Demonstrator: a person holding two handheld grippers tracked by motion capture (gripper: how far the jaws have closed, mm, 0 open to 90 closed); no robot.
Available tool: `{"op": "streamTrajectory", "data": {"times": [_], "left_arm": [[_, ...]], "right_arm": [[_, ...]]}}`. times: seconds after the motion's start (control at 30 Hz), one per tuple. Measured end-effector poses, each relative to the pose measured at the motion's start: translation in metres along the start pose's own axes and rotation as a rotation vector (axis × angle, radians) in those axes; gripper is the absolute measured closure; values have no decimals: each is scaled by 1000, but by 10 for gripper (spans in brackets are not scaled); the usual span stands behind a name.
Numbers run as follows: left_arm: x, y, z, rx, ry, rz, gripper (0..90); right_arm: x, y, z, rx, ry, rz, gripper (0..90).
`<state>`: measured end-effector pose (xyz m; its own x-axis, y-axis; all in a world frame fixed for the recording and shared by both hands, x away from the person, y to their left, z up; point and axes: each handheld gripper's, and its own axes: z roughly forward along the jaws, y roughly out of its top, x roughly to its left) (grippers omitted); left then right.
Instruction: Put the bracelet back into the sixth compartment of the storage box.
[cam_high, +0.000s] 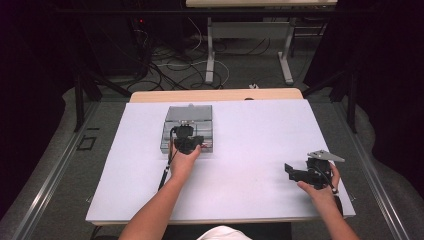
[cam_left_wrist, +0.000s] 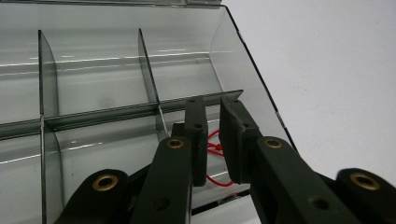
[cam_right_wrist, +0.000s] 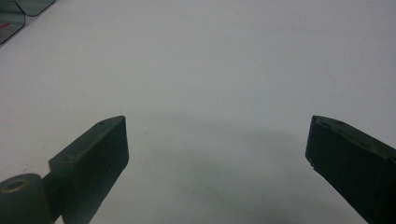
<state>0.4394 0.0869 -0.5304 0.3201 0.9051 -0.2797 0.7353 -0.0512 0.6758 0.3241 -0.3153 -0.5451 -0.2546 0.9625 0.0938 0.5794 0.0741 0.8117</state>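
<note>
Black jaws of the left hand-held gripper (cam_left_wrist: 213, 140) rise from the bottom edge of the left gripper view, standing close together with a narrow gap between them. They reach down into a clear plastic compartment box (cam_left_wrist: 116, 84), into the compartment at the lower right of that frame. A red string (cam_left_wrist: 215, 150) lies in that compartment, seen through the gap and just below the pads; whether the pads press on it cannot be told. Thin grey dividers split the box into several cells. In the high view, the left hand-held gripper (cam_high: 187, 141) sits over the box (cam_high: 189, 116) left of centre on the white tabletop (cam_high: 250, 150). The right hand-held gripper (cam_high: 295, 172) rests well apart at the lower right of that frame, its jaws spread wide over bare tabletop.
</note>
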Motion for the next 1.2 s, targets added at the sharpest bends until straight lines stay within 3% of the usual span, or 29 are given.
{"op": "streamTrajectory", "data": {"times": [0.33, 0.77, 1.2], "left_arm": [[1, 1, -8, -26, -37, -6, 738], [5, -2, -25, -31, -75, 15, 648], [15, -11, -48, -66, -105, 83, 535]], "right_arm": [[0, 0, 0, -1, -1, -3, 56], [1, 0, -1, -1, -3, 4, 56], [1, 0, -1, -2, -4, 6, 56]]}}
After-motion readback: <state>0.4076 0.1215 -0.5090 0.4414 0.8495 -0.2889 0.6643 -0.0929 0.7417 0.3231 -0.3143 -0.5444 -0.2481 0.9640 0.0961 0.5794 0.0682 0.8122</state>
